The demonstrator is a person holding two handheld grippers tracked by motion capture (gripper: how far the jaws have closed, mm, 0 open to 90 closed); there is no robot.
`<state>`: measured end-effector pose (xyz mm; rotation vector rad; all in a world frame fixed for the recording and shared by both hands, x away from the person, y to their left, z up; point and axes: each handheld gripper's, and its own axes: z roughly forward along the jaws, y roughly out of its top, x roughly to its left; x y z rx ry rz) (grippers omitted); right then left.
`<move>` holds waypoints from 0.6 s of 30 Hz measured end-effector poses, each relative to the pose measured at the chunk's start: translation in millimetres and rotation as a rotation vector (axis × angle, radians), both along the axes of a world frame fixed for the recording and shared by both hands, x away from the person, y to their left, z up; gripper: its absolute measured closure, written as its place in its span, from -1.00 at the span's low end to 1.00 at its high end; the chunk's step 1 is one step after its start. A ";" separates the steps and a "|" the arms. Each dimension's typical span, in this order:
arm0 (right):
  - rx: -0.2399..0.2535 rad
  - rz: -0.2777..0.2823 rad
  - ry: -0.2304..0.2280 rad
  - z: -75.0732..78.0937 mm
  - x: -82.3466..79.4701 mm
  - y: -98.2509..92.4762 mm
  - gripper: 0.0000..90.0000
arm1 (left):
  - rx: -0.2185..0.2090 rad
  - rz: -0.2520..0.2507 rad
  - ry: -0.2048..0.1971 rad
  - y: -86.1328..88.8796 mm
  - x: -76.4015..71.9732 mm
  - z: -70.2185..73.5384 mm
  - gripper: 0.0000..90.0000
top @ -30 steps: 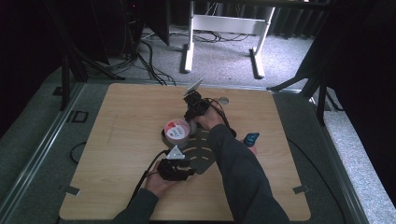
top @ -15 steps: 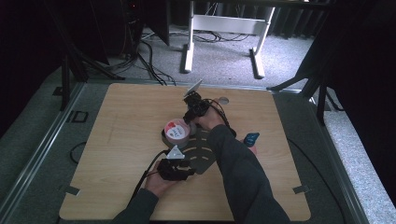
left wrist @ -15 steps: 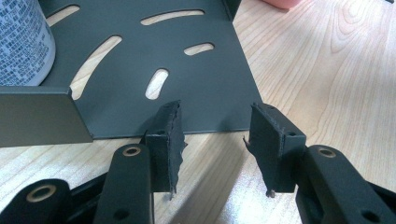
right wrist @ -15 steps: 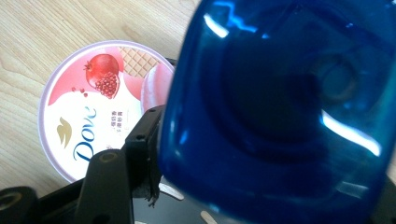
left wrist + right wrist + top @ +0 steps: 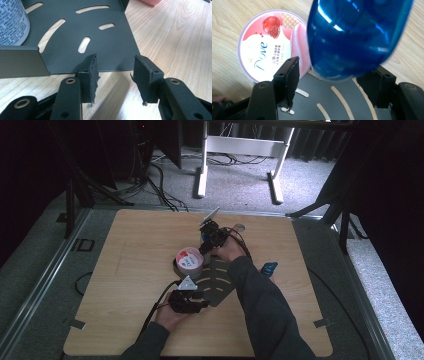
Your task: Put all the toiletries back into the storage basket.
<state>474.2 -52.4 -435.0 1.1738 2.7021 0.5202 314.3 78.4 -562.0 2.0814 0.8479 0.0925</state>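
Jaws of the right gripper [image 5: 332, 82] stand apart on either side of a translucent blue cup [image 5: 354, 37]; whether they actually press on it cannot be told from the right gripper view. Just beyond the cup, a round Dove tub [image 5: 272, 45] with a pomegranate-printed lid sits on the wooden tabletop [image 5: 227, 15], its near edge meeting a dark slotted metal plate [image 5: 337, 100] that lies flat below the jaws. Jaws of the left gripper [image 5: 115, 75] stand open and empty, their torn pads at the plate's near edge, one corner of the plate lying between them. A printed white container [image 5: 11, 22] stands at the plate's far left corner in that view, beside a raised metal lip. From above, the right gripper [image 5: 207, 240] sits past the tub [image 5: 189, 259], the left gripper [image 5: 192, 292] nearer the person; a small blue object [image 5: 268, 268] lies well apart to the right.
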 end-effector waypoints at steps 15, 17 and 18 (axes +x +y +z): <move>-0.001 0.036 -0.041 5.0 -21.1 -16.4 -0.09 | -0.001 0.001 0.001 0.1 0.1 0.0 0.21; 0.007 0.044 -0.041 6.1 -24.4 -18.6 -0.06 | -0.002 0.001 0.001 0.2 0.2 -0.1 0.20; 0.009 0.046 -0.042 6.7 -26.4 -19.9 -0.04 | -0.002 0.002 0.001 0.1 0.2 -0.1 0.20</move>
